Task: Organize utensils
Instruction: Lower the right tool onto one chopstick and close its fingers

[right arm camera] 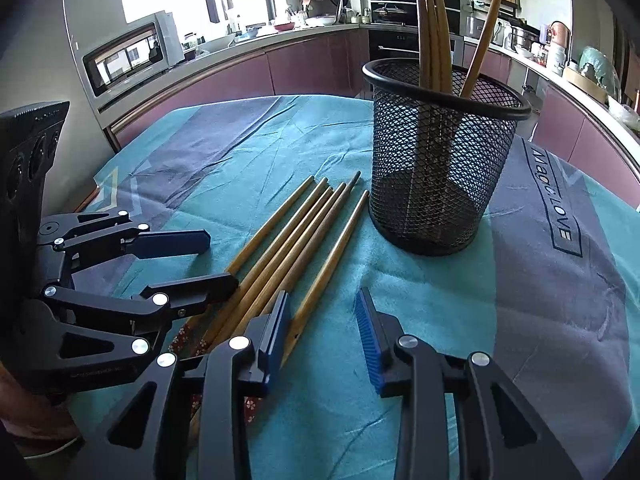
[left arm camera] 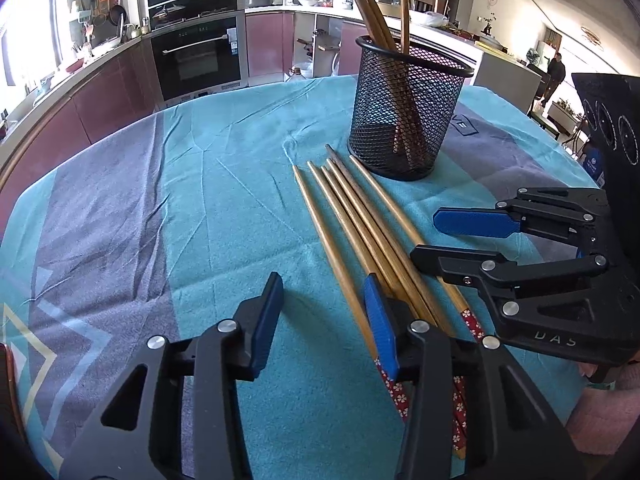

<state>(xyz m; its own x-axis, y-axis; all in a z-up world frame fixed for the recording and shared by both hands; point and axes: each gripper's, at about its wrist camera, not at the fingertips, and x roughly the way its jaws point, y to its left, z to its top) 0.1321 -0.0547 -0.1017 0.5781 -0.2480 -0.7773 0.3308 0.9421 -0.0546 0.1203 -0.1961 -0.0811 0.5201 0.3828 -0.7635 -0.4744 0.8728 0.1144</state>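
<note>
Six chopsticks (left arm camera: 360, 232) are laid side by side near the mesh cup (left arm camera: 408, 108), ready for picking. Both the left gripper (left arm camera: 324, 320) and right gripper (right arm camera: 324, 336) are held apart, empty, flanking the bundle.

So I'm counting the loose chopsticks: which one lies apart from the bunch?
The chopstick nearest the mesh holder: that chopstick lies alone on the cloth, with a gap between it and the five bunched together.

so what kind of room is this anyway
Most likely a home kitchen: a built-in oven sits in a run of maroon cabinets, the counter is crowded with pots and dishes, and the work is on a table under a teal cloth.
</note>
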